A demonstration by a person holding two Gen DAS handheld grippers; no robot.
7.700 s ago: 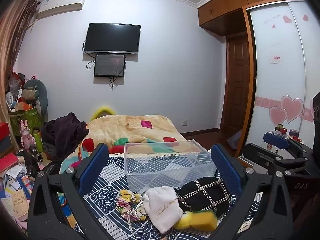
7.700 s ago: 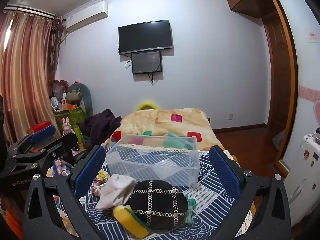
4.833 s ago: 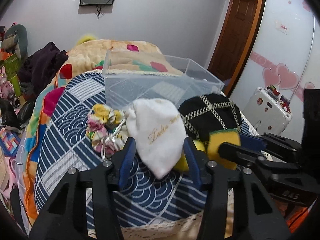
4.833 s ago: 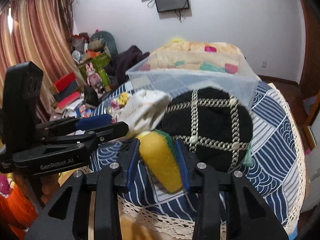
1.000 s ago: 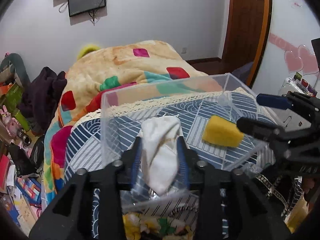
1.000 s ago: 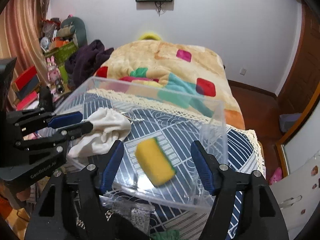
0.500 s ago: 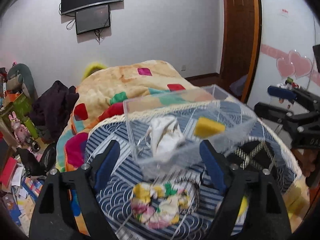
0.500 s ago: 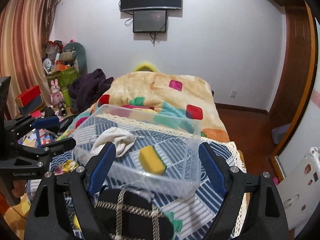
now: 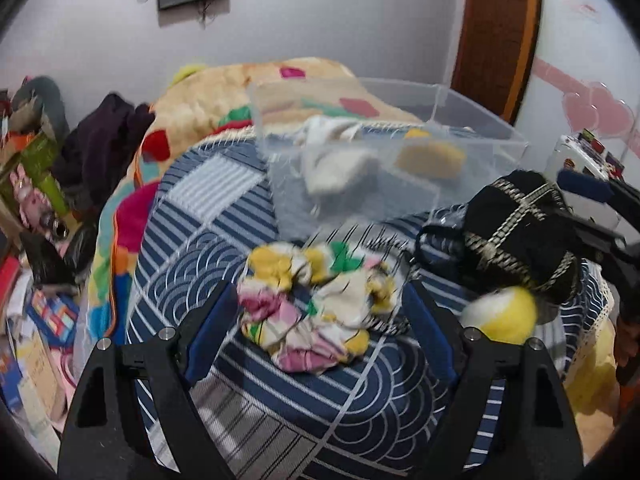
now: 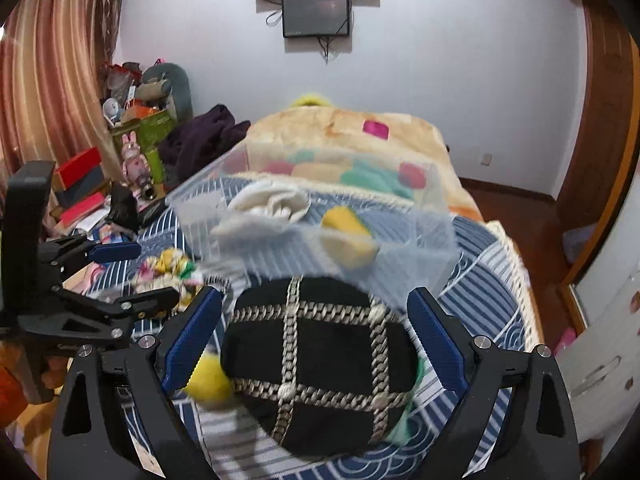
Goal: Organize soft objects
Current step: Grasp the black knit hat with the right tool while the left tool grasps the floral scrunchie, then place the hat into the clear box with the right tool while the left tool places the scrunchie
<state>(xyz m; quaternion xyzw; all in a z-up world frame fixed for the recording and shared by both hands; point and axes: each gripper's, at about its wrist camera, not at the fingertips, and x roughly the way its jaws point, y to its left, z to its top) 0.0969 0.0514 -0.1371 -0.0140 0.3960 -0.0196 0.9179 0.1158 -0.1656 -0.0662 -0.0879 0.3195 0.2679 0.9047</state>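
A clear plastic box (image 9: 480, 136) (image 10: 432, 236) on the blue patterned table holds a white cloth pouch (image 9: 336, 160) (image 10: 272, 208) and a yellow sponge (image 9: 432, 156) (image 10: 348, 236). My left gripper (image 9: 316, 320) is open, its fingers either side of a crumpled floral cloth (image 9: 316, 304) (image 10: 172, 268). My right gripper (image 10: 312, 336) is open around a black cushion with a chain grid (image 10: 320, 364) (image 9: 520, 232). A yellow soft ball (image 9: 500, 316) (image 10: 208, 380) lies beside the cushion.
The round table with a blue wave-pattern cloth (image 9: 360, 392) stands before a bed with a colourful blanket (image 10: 348, 128). Clutter, boxes and toys (image 10: 132, 136) fill the left floor. A wooden door (image 9: 496, 32) is at the right.
Both grippers came down from above the box toward the table's near side. The left now straddles the floral cloth, the right straddles the black cushion. Pouch and sponge stay in the box.
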